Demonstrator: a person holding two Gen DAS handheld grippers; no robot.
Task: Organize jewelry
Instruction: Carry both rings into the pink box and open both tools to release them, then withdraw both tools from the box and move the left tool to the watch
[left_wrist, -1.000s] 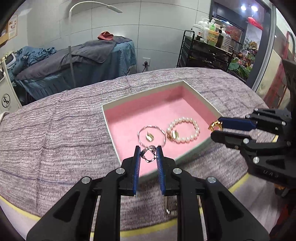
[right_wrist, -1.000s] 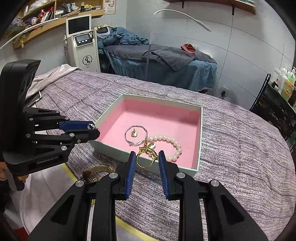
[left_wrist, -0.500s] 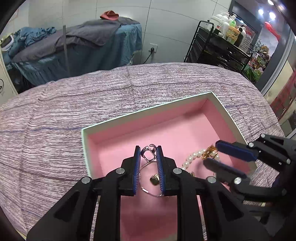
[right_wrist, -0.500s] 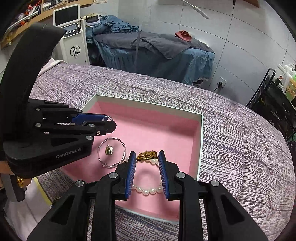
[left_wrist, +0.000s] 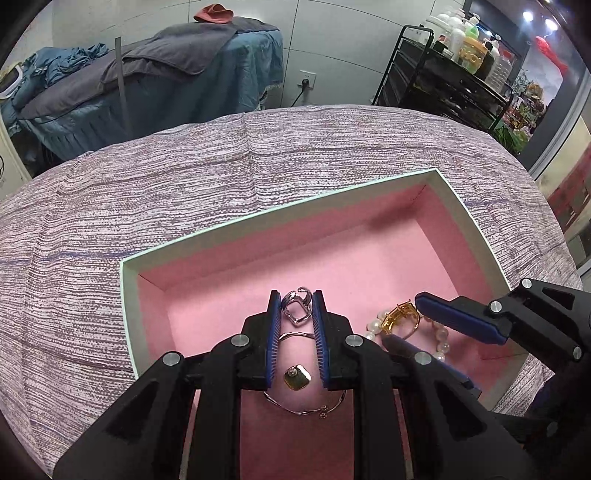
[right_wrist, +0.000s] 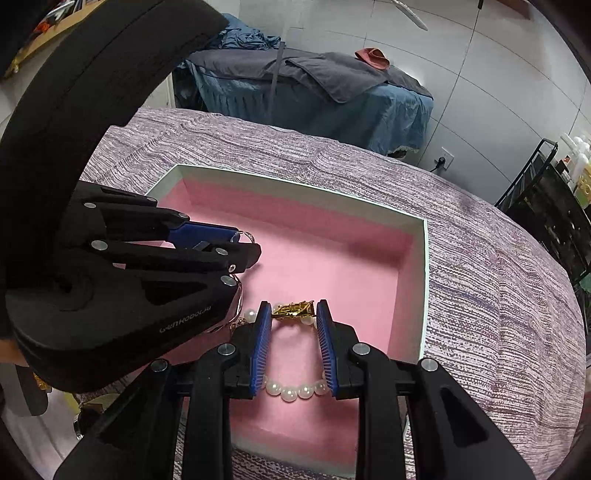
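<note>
Left wrist view looks down into a pink-lined box (left_wrist: 465, 206) resting on a purple woven bed cover (left_wrist: 184, 184). The left claw (left_wrist: 296, 314) is clamped on a silver ring (left_wrist: 295, 308), held between its blue pads above the box floor near the view's centre. Directly beneath it, toward 6 o'clock, lies a thin silver bangle (left_wrist: 306, 408) with a small gold charm (left_wrist: 295, 376) inside its loop. At 3 o'clock the right claw (left_wrist: 406, 325) is clamped on a gold ring (left_wrist: 397, 317), hanging over a pearl bracelet (left_wrist: 441, 334) on the lining.

Right wrist view shows the same gold ring (right_wrist: 293, 309) pinched at the very tips of the right claw (right_wrist: 293, 314), with the pearl bracelet (right_wrist: 295, 391) curving below toward 6 o'clock. The left claw (right_wrist: 236, 243) sits at 9 o'clock, close beside.

Likely risks: each ring is gripped only at the pad tips, so a slight loosening or tilt could let it slip early. Released where they hang, the silver ring would probably land on the bangle and the gold ring on the pearls, leaving pieces piled or snagged rather than set apart. The two claws are near each other inside the box, so a sideways shift could knock one against the other and jar a ring loose. A ring dropped from height may also bounce or roll on the lining.
</note>
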